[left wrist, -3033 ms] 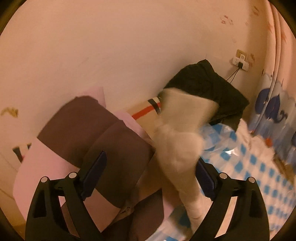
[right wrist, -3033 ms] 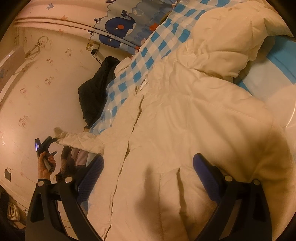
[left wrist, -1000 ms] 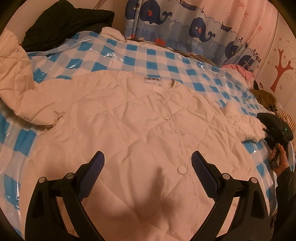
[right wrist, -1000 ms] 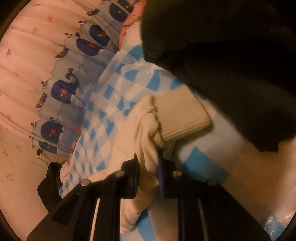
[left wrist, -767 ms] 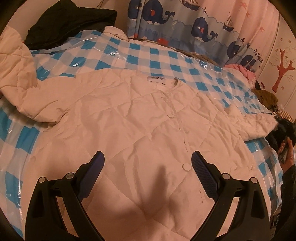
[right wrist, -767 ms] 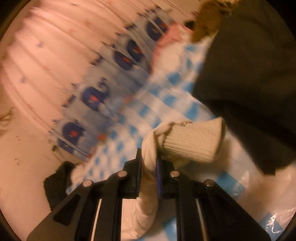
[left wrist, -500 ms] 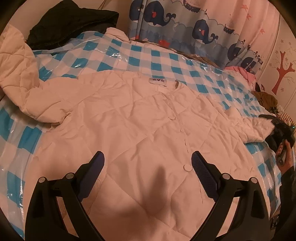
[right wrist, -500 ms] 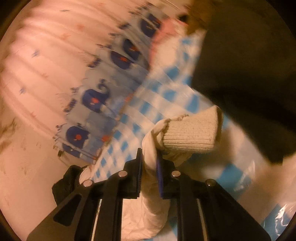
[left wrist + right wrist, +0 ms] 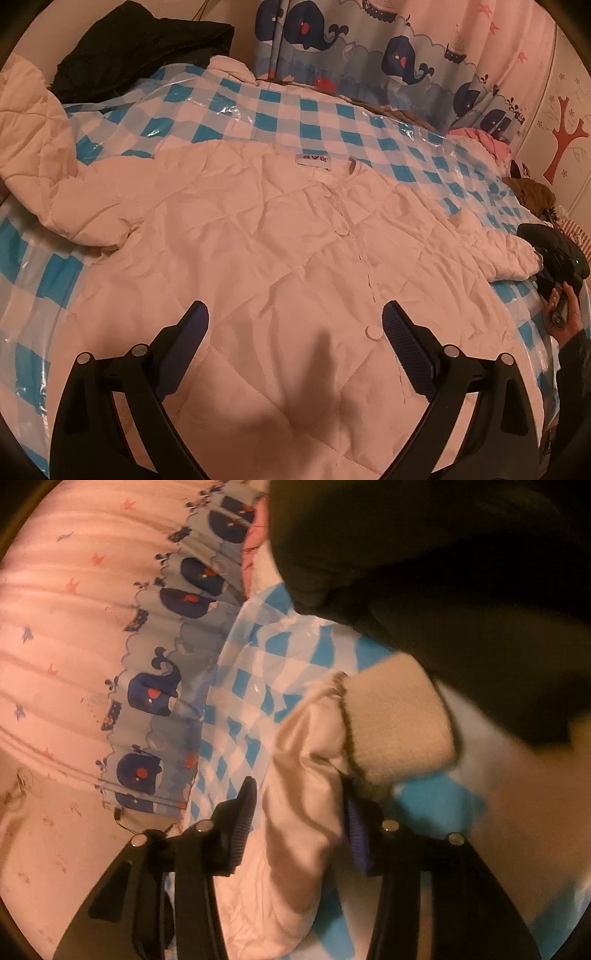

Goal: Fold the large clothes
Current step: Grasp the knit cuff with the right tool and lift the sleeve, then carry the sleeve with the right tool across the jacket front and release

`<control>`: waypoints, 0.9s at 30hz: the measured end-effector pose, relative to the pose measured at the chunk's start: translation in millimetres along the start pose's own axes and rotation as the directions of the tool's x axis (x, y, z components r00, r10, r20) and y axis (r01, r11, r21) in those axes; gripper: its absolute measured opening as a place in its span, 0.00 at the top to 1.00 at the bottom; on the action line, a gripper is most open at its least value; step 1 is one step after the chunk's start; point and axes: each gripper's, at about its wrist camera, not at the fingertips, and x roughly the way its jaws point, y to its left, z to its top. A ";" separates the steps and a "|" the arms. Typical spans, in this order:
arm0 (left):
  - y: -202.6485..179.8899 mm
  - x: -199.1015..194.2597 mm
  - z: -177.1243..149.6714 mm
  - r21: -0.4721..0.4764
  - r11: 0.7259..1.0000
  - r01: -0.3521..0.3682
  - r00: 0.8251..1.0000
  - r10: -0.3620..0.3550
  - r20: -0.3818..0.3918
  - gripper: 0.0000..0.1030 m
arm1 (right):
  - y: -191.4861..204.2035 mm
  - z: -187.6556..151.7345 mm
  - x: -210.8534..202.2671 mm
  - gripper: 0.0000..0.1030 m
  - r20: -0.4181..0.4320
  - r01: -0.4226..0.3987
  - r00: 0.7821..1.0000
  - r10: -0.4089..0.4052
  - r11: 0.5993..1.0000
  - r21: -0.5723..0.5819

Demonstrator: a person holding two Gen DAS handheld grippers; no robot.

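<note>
The white quilted jacket (image 9: 280,258) lies front-up and spread out on the blue-and-white checked cover (image 9: 314,114), its collar label toward the far side and its hem nearest the left gripper (image 9: 295,332). The button line, its long axis, runs near to far, and the sleeves reach out left and right. Only the left wrist view takes in the whole garment, with the left gripper hovering over the hem, tongs wide apart and empty, and the whale curtain (image 9: 369,48) beyond. That view shows the right gripper (image 9: 554,254) small at the right sleeve end, held by a hand (image 9: 565,314). The right wrist view alone shows the sleeve (image 9: 303,775) and its ribbed cuff (image 9: 395,723) close up: the sleeve lies between the right gripper's (image 9: 299,812) tongs, which are opening, the left pad clear of the cloth. A dark garment (image 9: 443,572) lies just beyond the cuff.
</note>
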 end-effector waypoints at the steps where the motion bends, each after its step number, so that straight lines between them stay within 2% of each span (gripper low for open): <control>1: 1.3 -1.1 0.5 -0.006 1.000 0.003 1.000 -0.003 0.002 0.12 | -0.9 -3.6 -1.8 0.52 -0.005 -0.022 1.000 0.022 1.000 0.014; 3: 3.2 -1.6 0.7 -0.017 1.000 0.007 1.000 -0.007 0.003 0.12 | -5.7 -11.4 -0.3 0.44 -0.029 -0.051 0.998 0.053 0.997 0.062; 5: 3.3 -1.2 0.4 -0.014 1.000 0.007 1.000 -0.007 -0.001 0.12 | -9.4 -14.5 5.4 0.42 -0.050 -0.079 0.995 0.084 0.991 0.104; 14: 3.7 -2.3 0.2 -0.017 1.000 0.011 1.000 -0.011 0.004 0.12 | -26.0 12.6 23.2 0.38 0.031 -0.185 0.983 0.183 0.958 0.220; 15: 3.6 -1.5 -0.3 -0.013 1.000 0.012 1.000 -0.012 0.001 0.12 | -22.4 18.3 21.4 0.46 0.046 -0.173 0.985 0.168 0.969 0.178; 16: 3.6 -2.0 -0.3 -0.008 1.000 0.009 1.000 -0.009 0.001 0.12 | -18.2 21.2 20.4 0.74 0.048 -0.163 0.986 0.158 0.976 0.144; 17: 3.6 -2.6 -0.3 -0.002 1.000 0.002 1.000 -0.002 0.002 0.12 | -13.5 23.1 19.3 0.84 0.045 -0.166 0.986 0.162 0.980 0.111; 21: 11.4 -10.6 -3.2 -0.002 1.000 -0.018 1.000 0.018 0.009 0.12 | 20.0 17.3 1.6 0.85 0.082 -0.157 0.983 0.162 0.986 -0.057; 24: 22.5 -18.8 -7.1 -0.015 0.999 -0.034 0.999 0.034 0.014 0.12 | 57.4 7.1 -11.3 0.85 0.109 -0.149 0.979 0.171 0.972 -0.182; 27: 32.8 -25.3 -8.3 -0.033 0.999 -0.040 0.999 0.041 0.020 0.12 | 108.6 -9.0 -13.8 0.86 0.095 -0.155 0.977 0.191 0.942 -0.297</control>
